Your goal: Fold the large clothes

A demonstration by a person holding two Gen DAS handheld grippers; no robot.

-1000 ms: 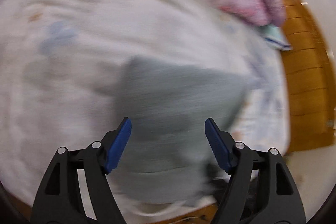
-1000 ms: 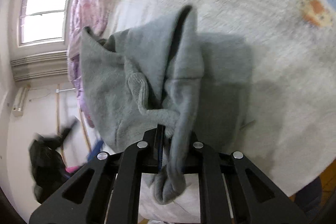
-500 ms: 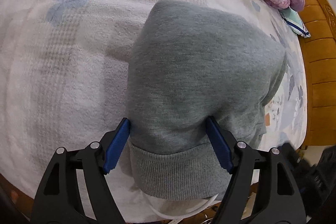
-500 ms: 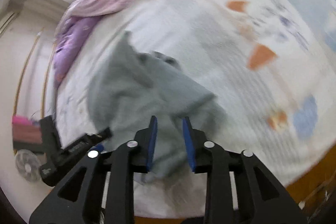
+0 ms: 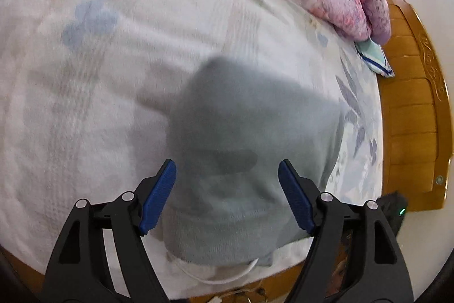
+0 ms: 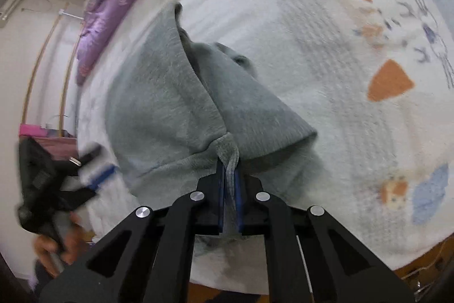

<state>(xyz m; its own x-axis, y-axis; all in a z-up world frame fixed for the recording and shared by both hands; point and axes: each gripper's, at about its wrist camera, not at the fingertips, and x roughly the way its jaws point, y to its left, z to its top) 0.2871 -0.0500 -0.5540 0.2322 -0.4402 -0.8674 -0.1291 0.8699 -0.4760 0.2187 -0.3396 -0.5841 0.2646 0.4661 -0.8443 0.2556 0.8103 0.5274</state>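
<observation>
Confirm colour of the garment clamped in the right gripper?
Plain grey sweatshirt, no print visible. Right wrist view shows it sharpest; the left wrist view is blurred.

No readable text, label, brand, number or sign is found in either view. The patterned bedspread [image 6: 354, 53] bears only printed shapes in orange and blue, no lettering. A small pale patch on the black device [image 6: 42, 178] at the left edge of the right wrist view is too blurred to be read. A small green light on a dark object [image 5: 395, 210] in the left wrist view carries no legible marking.
</observation>
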